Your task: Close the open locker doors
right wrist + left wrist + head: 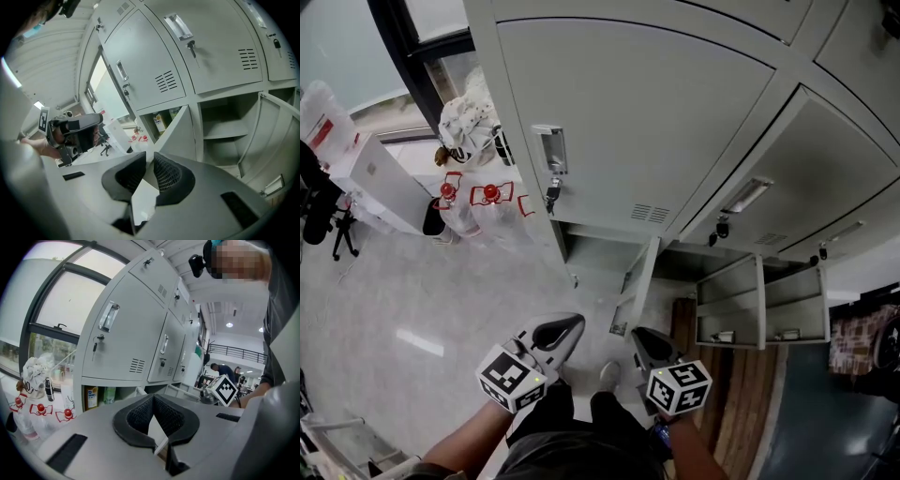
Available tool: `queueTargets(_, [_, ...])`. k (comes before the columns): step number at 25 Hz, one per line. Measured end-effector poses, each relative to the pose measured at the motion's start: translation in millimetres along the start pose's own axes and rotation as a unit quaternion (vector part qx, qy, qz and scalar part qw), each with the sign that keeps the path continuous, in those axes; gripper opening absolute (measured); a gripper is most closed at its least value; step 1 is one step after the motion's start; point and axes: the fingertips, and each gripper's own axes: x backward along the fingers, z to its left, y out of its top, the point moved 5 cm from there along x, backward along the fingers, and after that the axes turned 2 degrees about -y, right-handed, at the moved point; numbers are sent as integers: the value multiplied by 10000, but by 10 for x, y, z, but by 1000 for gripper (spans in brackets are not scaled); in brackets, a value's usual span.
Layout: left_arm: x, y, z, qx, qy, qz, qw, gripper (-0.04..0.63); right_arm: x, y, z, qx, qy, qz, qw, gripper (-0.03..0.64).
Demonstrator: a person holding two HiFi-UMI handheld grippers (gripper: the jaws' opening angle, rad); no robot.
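While locker doors (pixel 639 281) hang open, left gripper (pixel 152 397) closed, right gripper (pixel 148 158) ajar.

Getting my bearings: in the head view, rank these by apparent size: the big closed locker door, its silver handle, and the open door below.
1. Closed locker door, by far.
2. Open door, seen almost edge-on, so only a thin strip.
3. Silver handle, close to that strip; unsure.

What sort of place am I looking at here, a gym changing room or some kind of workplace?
Probably a workplace locker corner, not a gym. There is a bank of grey metal lockers, a large window beside them, and people in an open hall behind.
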Motion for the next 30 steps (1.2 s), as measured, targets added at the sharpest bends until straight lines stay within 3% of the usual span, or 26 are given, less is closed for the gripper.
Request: queueTargets(30, [811, 138, 1098, 132, 339, -137, 9992, 9, -1103, 453, 715, 123, -186, 16, 9997, 34])
